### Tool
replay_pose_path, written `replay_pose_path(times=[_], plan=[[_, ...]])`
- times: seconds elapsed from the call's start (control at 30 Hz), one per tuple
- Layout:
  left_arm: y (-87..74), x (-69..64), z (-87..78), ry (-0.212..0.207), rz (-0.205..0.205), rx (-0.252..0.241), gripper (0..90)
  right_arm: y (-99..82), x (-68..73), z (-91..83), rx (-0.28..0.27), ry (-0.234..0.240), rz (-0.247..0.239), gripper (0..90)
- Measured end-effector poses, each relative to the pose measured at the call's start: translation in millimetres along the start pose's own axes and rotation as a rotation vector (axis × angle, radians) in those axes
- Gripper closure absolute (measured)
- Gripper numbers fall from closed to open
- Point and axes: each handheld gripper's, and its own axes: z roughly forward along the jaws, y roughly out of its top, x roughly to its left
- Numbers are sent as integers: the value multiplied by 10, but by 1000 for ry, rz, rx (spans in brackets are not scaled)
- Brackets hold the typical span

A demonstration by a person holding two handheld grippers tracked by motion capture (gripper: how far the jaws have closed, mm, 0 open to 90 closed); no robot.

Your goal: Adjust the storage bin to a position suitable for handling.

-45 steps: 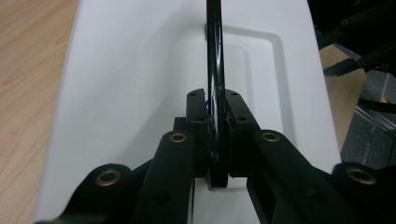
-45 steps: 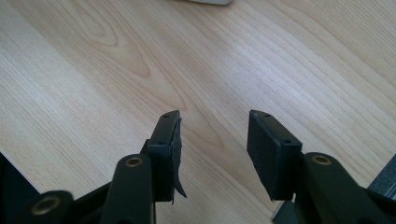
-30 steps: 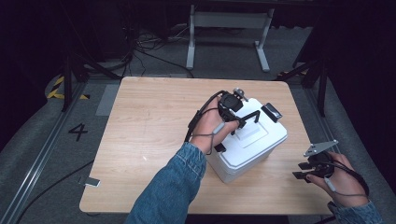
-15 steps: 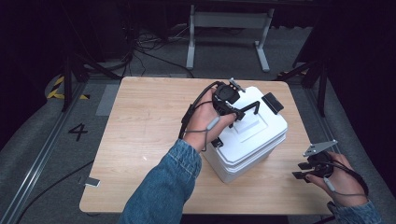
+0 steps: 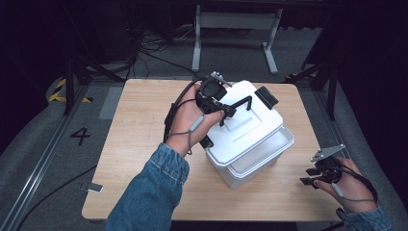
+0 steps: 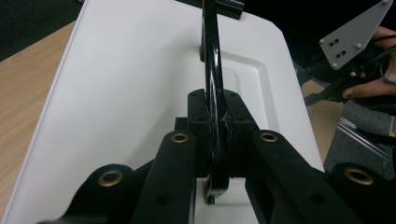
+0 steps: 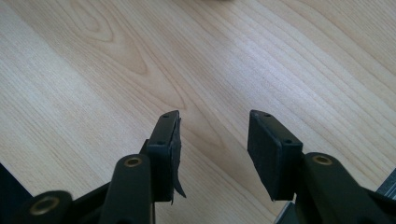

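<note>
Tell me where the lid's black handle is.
In the high view the handle stands atop the white lid, right of centre on the table, clamped in the left gripper.

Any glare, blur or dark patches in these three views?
High view: table evenly lit, surroundings fall to near black; white lid bright but its edges stay readable. Left gripper view: left claw, shut on the black handle, is soft up close, and the lid is nearly washed out. Right gripper view: wood grain is sharp, the right claw slightly soft, no glare.
</note>
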Motion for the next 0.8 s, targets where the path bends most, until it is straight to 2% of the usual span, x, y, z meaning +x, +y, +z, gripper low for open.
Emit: replay_pose_path(times=[0.13, 0.5, 0.8], plan=[[-52, 80, -105, 18, -29, -13, 842, 2, -1, 14, 3, 3, 2, 554], [-169, 262, -348, 72, -65, -38, 841, 2, -12, 56, 9, 2, 0, 555], [-330, 431, -674, 133, -92, -58, 841, -3, -18, 57, 8, 2, 7, 555]])
